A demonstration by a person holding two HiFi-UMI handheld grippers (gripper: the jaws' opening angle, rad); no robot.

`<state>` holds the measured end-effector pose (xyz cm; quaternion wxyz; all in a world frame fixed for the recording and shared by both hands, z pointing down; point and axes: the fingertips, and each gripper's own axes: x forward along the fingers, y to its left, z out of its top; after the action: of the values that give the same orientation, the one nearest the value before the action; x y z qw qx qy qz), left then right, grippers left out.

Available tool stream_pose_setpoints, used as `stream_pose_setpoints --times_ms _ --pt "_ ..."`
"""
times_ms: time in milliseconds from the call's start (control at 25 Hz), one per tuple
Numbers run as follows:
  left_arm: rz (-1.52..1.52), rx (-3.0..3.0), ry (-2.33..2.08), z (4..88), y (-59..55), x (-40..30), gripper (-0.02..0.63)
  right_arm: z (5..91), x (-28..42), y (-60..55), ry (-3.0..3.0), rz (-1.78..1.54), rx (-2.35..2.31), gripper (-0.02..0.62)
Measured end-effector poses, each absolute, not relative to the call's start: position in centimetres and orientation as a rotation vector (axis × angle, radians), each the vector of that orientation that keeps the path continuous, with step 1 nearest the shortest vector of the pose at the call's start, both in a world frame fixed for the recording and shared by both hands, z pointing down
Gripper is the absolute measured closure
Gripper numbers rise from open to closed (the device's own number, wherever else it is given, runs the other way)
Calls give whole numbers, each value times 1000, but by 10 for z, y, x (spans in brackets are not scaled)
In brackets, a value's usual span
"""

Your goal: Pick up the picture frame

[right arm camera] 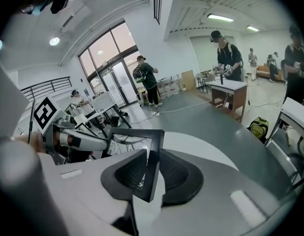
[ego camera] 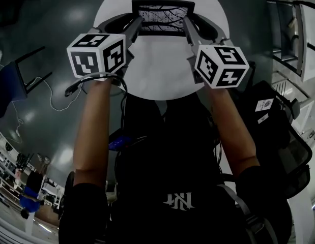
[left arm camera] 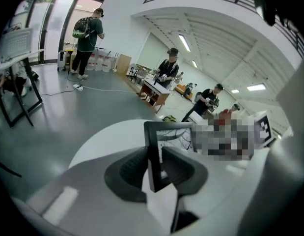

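Black picture frame (ego camera: 163, 17) gripped at both sides over the round white table (ego camera: 157, 72).
Nearest me, a white monogram (ego camera: 178, 201) on the black shirt (ego camera: 147, 172), letters unclear; a white tag (ego camera: 263, 105) on the chair (ego camera: 292, 154) is too small to read. My left gripper (left arm camera: 154, 163) is clamped on the frame's left edge, my right gripper (right arm camera: 151, 173) on its right edge.

Saw bare table (ego camera: 157, 80) under and around the frame (ego camera: 163, 17). Found open floor (ego camera: 65, 14) beyond the left rim. Noted chair (ego camera: 15, 80) and cable (ego camera: 50, 98) farther left; second chair (ego camera: 287, 141) and rack (ego camera: 294, 34) crowded close at right.
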<state>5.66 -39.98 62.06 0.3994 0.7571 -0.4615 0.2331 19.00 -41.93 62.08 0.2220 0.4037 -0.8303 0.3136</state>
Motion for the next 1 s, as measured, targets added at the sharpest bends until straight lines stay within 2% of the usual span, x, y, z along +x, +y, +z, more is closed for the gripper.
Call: stream_pose_setpoints --times_ms 280,1000 --pt "495 1993 -1245 529 -431 28 514 525 160 -454 -2405 725 1167 534" --pt "252 2267 -1488 298 -452 21 520 298 157 -469 -2677 364 1297 538"
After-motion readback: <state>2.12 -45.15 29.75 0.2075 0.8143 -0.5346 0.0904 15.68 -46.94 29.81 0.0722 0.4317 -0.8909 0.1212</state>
